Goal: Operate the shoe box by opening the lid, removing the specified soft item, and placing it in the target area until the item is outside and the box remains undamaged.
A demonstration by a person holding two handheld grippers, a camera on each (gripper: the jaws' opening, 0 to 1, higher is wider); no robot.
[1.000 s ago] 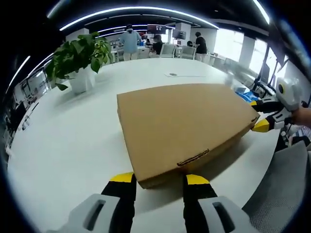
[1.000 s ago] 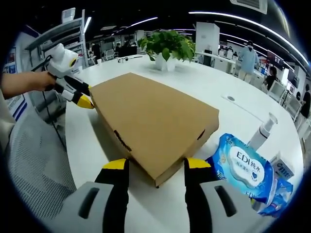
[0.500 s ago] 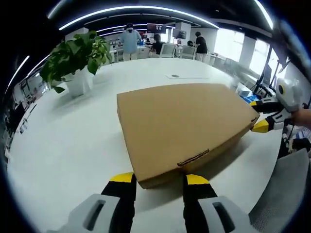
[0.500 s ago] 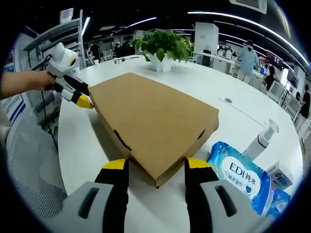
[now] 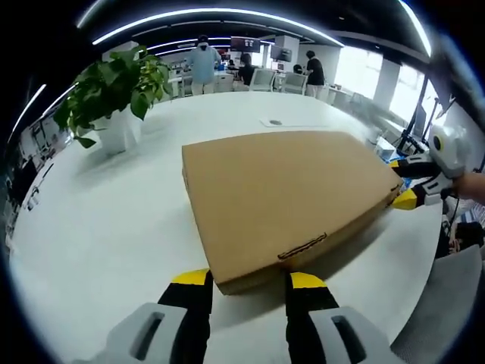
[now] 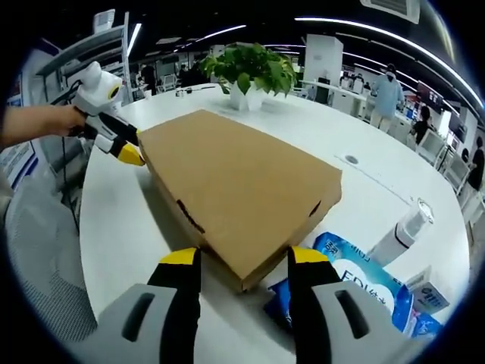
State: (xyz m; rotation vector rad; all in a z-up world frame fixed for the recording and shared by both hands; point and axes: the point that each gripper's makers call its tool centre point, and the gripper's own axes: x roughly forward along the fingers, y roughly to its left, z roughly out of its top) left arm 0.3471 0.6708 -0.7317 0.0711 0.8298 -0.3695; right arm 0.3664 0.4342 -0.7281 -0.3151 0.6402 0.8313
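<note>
A closed brown cardboard shoe box [image 5: 280,197] lies flat over the white table [image 5: 98,227], lid down. My left gripper [image 5: 248,279] has its yellow-tipped jaws on either side of the box's near corner, clamped on it. At the opposite corner, the right gripper [image 5: 409,196] pinches the box from the right edge of the left gripper view. In the right gripper view the same box [image 6: 235,189] fills the middle; my right gripper [image 6: 244,258] grips its near corner and the left gripper [image 6: 125,152], held by a hand, holds the far corner. The soft item is hidden inside.
A potted plant [image 5: 114,91] [image 6: 246,72] stands on the table beyond the box. A blue wet-wipes pack [image 6: 356,280], a white pump bottle [image 6: 402,231] and a small carton [image 6: 428,292] lie by the right gripper. Grey mesh chair [image 5: 447,303] at the table edge. People stand far back.
The box stays fixed between both grippers while the surroundings shift: the plant slides left and the wipes pack now sits partly under the box's near corner. Both grips are unchanged.
</note>
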